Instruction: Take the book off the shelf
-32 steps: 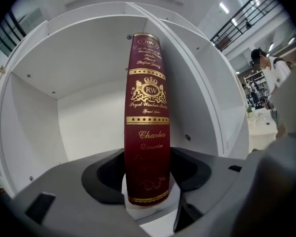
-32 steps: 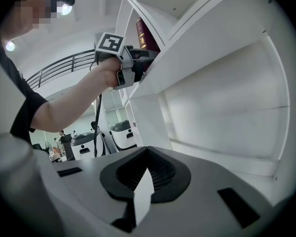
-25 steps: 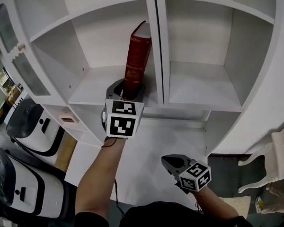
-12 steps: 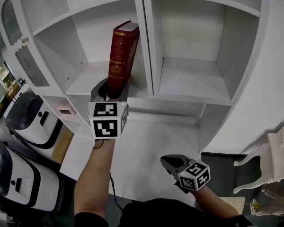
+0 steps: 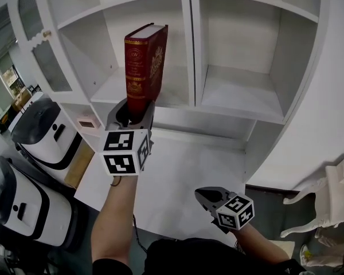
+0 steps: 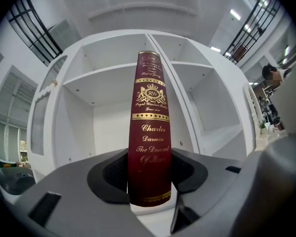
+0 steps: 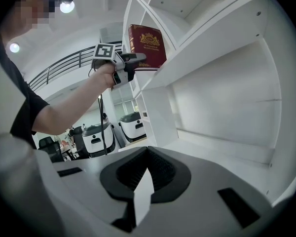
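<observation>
Left claw [image 5: 135,107] around base of upright book [image 5: 144,62]

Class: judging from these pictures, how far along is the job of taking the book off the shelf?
Done: the left hand-held gripper is shut on the upright dark red hardback book, jaws just tightened. In hand: the book is held at the front edge of the white shelf unit. Left: carrying it fully clear. The right hand-held gripper is shut and empty.
</observation>
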`<state>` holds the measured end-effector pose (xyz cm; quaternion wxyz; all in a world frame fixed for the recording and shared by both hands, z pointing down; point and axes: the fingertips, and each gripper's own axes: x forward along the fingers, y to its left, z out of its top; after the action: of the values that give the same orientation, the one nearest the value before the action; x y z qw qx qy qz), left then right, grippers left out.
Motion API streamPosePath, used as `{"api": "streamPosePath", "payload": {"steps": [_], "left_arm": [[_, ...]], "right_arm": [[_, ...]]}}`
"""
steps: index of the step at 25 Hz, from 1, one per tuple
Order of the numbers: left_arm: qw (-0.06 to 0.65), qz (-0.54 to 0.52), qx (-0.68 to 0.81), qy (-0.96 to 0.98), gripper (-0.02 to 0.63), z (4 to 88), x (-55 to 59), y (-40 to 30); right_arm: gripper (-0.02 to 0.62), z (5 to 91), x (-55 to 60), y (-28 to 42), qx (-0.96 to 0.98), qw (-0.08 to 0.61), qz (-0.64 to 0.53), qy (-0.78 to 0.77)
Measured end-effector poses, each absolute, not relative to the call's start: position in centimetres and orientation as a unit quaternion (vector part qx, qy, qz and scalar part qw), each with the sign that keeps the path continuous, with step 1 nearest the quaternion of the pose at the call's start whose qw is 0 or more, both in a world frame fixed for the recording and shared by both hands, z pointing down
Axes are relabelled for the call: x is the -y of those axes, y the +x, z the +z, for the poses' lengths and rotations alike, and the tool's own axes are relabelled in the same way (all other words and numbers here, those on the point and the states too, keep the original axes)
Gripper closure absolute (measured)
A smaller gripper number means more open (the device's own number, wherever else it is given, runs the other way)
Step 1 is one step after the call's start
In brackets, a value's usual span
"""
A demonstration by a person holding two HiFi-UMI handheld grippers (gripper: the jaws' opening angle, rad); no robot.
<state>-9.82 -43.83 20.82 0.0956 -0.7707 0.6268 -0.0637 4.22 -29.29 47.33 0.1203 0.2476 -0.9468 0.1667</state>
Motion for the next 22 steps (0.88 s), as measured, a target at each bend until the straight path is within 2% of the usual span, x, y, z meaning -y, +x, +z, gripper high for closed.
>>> {"api": "streamPosePath", "payload": {"steps": [11,22], "left_arm": [[0.106,-0.036,-0.596,-0.795,0.391,20.2,38.6,-15.5],[0.07,-0.025,-0.577,-0.813,0.39,24.2,33.2,-22.1]], "right_arm": [[0.581,46.6,30.0,-1.5,0.94,0.127,0.156,0.276],[0.581,44.8,29.5,-6.6,0.934,0.129,0.141,0.3]]}}
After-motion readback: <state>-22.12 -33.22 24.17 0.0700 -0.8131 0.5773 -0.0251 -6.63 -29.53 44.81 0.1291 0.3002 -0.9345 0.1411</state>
